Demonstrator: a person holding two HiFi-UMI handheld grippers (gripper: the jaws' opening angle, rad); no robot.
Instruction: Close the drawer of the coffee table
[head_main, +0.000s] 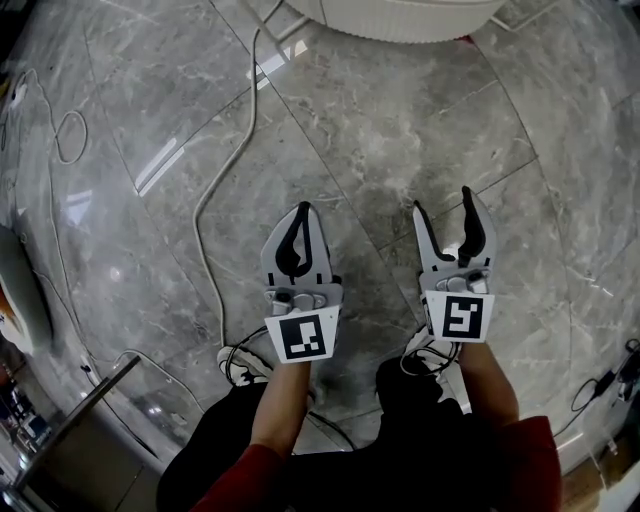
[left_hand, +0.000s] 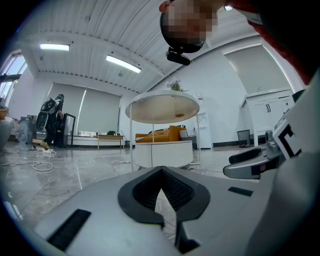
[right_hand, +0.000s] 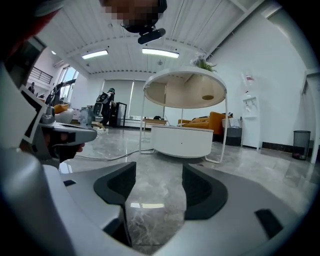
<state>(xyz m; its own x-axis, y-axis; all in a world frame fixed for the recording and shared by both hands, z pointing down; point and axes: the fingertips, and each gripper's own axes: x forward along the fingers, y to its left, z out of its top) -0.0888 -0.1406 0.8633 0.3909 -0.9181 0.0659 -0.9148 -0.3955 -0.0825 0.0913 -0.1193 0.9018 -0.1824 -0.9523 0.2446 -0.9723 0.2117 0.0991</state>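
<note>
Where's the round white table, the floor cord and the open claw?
Round white coffee table (right_hand: 181, 141), right gripper view, drum front.
Thin white floor cord (head_main: 199, 215), head view, mid-curve.
Right claw (head_main: 443, 203), head view, between tips.

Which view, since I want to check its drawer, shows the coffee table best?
The right gripper view: the coffee table stands whole and unblocked. The left gripper view shows it smaller; the head view, only its edge.
</note>
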